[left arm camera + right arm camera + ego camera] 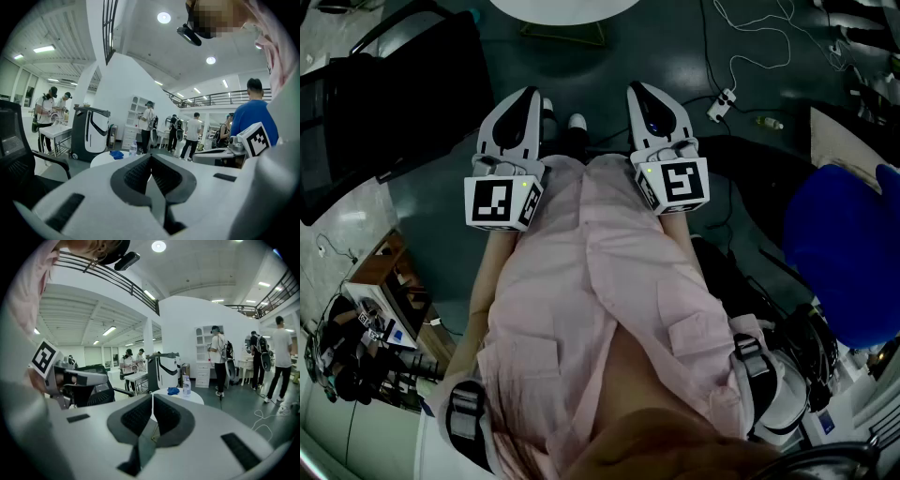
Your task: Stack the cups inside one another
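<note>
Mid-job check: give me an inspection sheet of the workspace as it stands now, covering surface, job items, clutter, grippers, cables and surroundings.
Surface: round white table ahead, beyond both grippers.
Job's things: cups, nothing seen.
Clutter: blue cloth and water bottle on the table.
Grippers: left gripper and right gripper both shut, nothing between the jaws.
Cables: white cable loose on the floor.
Surroundings: black chair to the left; people standing in the hall.
</note>
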Demonstrator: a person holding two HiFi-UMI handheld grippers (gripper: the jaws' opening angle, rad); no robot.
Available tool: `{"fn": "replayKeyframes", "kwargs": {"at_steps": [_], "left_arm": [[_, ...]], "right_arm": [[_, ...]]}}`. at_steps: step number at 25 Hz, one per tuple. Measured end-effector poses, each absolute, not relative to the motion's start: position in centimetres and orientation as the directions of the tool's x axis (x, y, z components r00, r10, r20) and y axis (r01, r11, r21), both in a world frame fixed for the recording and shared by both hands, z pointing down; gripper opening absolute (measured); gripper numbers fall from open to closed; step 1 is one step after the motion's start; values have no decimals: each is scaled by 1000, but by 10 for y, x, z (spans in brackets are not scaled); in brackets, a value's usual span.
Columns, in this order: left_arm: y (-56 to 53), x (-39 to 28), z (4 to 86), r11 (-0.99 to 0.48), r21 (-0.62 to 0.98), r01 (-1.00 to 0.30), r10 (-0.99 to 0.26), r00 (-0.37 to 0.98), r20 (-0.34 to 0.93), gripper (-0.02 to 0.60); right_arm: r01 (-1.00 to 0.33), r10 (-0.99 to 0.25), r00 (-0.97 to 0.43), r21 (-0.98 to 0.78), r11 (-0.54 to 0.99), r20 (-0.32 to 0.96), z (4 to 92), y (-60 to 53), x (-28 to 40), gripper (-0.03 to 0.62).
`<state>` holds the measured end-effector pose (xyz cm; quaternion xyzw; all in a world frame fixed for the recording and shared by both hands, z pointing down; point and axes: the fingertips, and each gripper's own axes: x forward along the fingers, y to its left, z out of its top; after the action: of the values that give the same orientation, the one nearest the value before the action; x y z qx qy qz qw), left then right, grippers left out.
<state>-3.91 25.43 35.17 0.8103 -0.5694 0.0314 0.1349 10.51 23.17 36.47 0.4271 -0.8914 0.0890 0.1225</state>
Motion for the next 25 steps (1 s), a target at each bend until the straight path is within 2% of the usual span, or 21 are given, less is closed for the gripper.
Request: {"fn": "replayKeyframes", "kwargs": {"at_steps": [25], "left_arm": [[260, -31, 360, -290, 221, -931, -923, 333, 191, 15]], "right_arm": [[-758, -724, -639, -55, 650, 258, 365, 240, 114, 34]]}}
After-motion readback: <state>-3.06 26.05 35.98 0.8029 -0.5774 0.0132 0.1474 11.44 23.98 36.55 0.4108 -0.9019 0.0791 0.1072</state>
